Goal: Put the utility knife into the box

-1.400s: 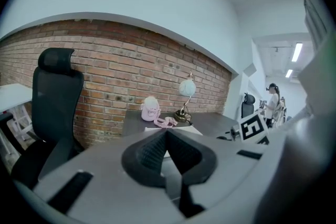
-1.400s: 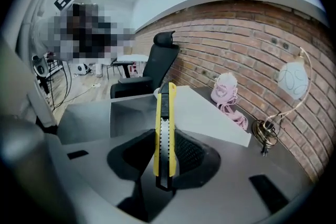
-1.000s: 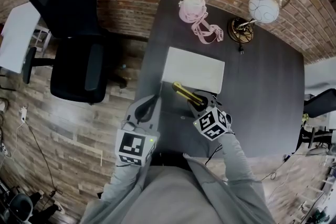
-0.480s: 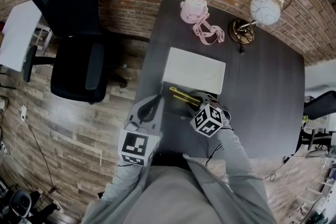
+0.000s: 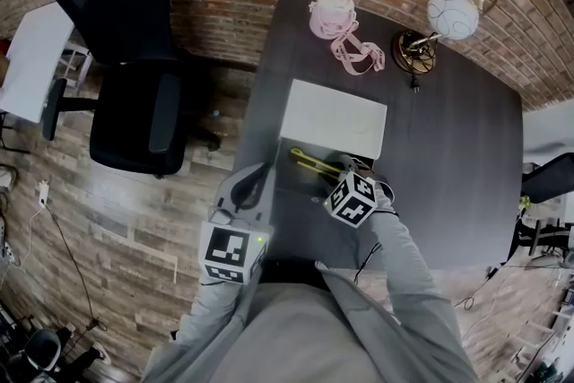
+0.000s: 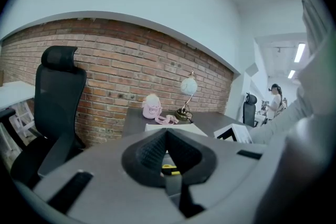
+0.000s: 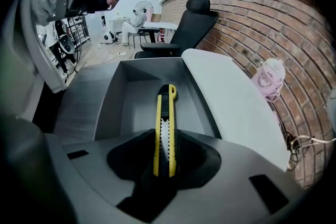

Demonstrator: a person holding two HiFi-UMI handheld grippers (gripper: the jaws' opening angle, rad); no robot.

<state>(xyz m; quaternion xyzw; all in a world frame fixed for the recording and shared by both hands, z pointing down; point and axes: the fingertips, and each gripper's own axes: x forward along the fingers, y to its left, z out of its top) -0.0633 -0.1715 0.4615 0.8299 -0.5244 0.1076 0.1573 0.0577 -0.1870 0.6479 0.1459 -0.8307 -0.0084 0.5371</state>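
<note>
Utility knife (image 7: pixel 165 128) sits clamped in my right gripper (image 7: pixel 164 157), jaws tight on one end, the other end reaching low over the open box (image 7: pixel 113 97). A second ago it was up by the lid (image 7: pixel 231 97); now it's down, so release looks next. Left gripper (image 6: pixel 167 152) is closed, empty, beside the box.

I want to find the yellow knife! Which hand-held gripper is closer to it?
Right. The right hand-held gripper grips the utility knife over the open box. The left hand-held gripper is off to the box's left, shut on nothing.
</note>
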